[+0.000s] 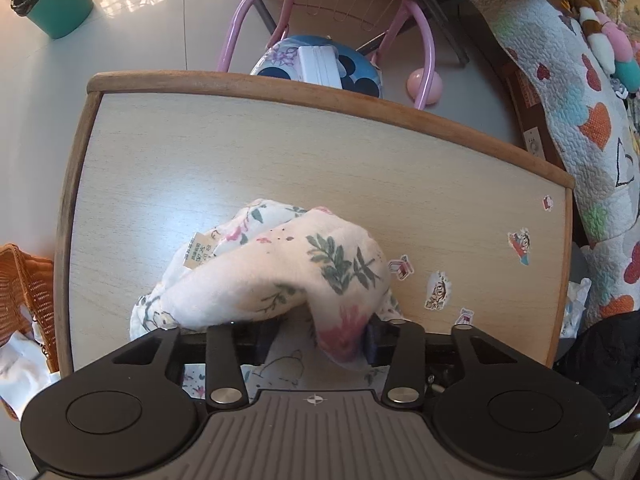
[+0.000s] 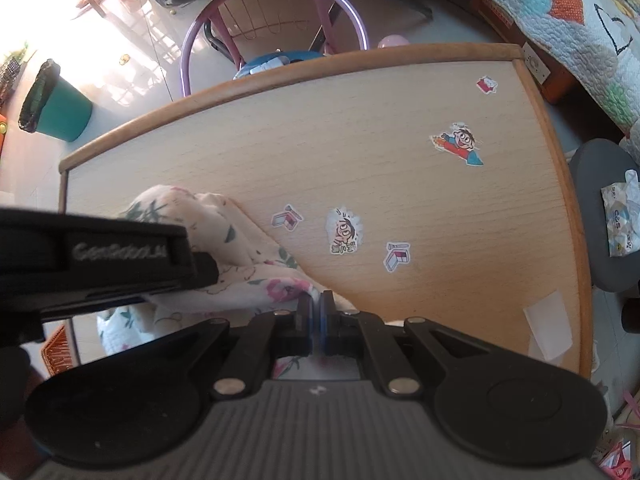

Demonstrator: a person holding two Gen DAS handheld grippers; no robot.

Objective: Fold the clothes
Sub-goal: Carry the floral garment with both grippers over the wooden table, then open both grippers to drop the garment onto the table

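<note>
A floral garment [image 1: 280,264] is bunched on the wooden table [image 1: 280,152]. The left gripper [image 1: 316,340] is spread apart, cloth draped loosely between; the right gripper [image 2: 316,312] is pinched tight on an edge.

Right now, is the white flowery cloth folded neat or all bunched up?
Bunched up. The white floral cloth sits humped and creased on the pale wooden table, with its label sticking out.
</note>
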